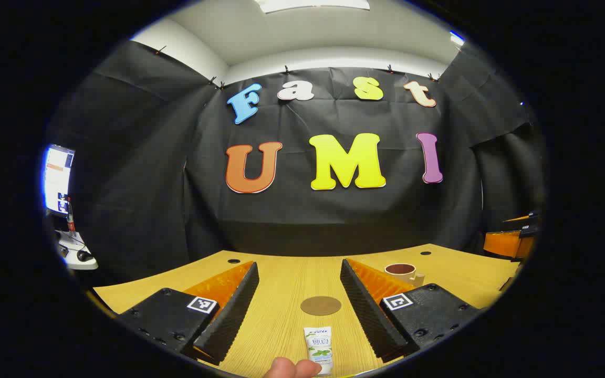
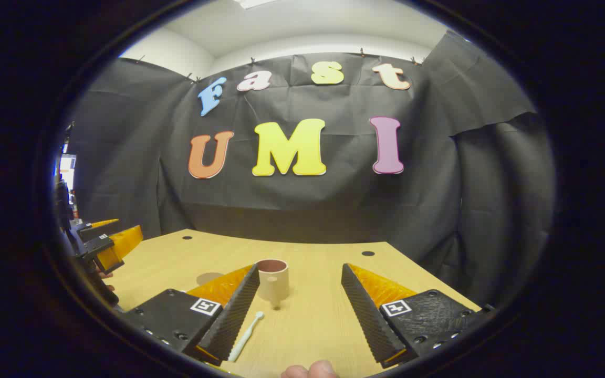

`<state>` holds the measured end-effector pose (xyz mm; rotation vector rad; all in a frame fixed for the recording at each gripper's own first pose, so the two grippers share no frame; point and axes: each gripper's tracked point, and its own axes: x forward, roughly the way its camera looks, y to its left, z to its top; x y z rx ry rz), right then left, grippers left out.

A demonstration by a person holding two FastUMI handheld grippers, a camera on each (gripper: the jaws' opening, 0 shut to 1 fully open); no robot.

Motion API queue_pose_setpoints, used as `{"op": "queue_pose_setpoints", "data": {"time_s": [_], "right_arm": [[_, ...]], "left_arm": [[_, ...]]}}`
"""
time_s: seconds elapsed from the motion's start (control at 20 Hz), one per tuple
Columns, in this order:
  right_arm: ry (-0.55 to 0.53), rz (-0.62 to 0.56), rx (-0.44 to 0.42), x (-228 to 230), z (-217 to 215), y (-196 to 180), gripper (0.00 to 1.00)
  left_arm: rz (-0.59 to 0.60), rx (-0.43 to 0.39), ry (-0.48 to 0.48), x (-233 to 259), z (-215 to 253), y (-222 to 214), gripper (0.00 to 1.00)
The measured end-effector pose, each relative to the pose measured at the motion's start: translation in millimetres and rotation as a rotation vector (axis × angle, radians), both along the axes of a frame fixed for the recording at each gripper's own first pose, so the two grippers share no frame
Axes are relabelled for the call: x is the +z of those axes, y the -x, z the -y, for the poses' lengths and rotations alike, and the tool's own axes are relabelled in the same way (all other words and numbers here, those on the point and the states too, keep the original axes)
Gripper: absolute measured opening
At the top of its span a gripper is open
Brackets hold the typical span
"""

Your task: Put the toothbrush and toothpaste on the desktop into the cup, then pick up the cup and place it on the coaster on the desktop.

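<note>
My left tool (image 1: 299,304) is spread wide and empty above the wooden bench (image 1: 281,325). The toothpaste (image 1: 319,349) lies between its fingers, with the round coaster (image 1: 321,305) just beyond. My right tool (image 2: 299,307) is equally wide and empty. The toothbrush (image 2: 246,329) lies beside its left finger, and the cup (image 2: 272,279) stands ahead. I judge that a finger could knock the cup over.
</note>
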<state>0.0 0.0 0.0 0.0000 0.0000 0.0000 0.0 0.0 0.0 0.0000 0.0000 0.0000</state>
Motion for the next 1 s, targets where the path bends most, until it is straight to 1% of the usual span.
{"op": "queue_pose_setpoints", "data": {"time_s": [0.05, 0.1, 0.15, 0.2, 0.25, 0.3, 0.35, 0.4, 0.65, 0.75, 0.9, 0.95, 1.0], "right_arm": [[-0.003, -0.003, -0.002, 0, 0, 0, 0.98], [-0.006, -0.008, -0.004, -2, 1, -2, 0.95], [-0.01, -0.011, -0.005, -2, 2, -2, 0.95], [-0.013, -0.012, -0.008, -3, 3, -2, 0.98], [-0.02, -0.012, -0.011, -2, 4, -2, 0.98], [-0.027, -0.012, -0.012, -2, 5, -2, 0.95], [-0.03, -0.013, -0.012, -2, 5, -2, 0.98], [-0.026, -0.013, -0.013, -3, 5, -3, 0.95], [0.012, -0.003, -0.035, -3, 8, -5, 0.95], [0.01, -0.005, -0.033, -5, 7, -5, 0.95], [0.011, -0.002, -0.038, -3, 8, -6, 0.95], [0.012, -0.006, -0.036, -3, 7, -7, 0.98], [0.016, -0.014, -0.035, -5, 7, -9, 0.98]], "left_arm": [[-0.004, -0.001, 0.004, -2, 0, 0, 0.99], [-0.008, 0.0, 0.004, -1, 0, 1, 0.99], [-0.011, 0.003, 0.002, -2, 0, 1, 0.99], [-0.013, 0.008, -0.002, -2, -2, 2, 0.99], [-0.012, 0.01, -0.006, -1, -2, 2, 0.99], [-0.009, 0.011, -0.008, 1, -1, 2, 0.99], [-0.013, 0.014, -0.011, 2, -1, 1, 0.99], [-0.013, 0.012, -0.014, 2, 1, 1, 0.99], [-0.016, -0.015, -0.023, 3, 10, 2, 0.98], [-0.024, -0.03, -0.02, 2, 14, 4, 0.98], [-0.021, -0.032, -0.029, 4, 13, 4, 0.99], [-0.022, -0.036, -0.028, 4, 15, 4, 0.99], [-0.027, -0.042, -0.025, 3, 15, 5, 0.98]]}}
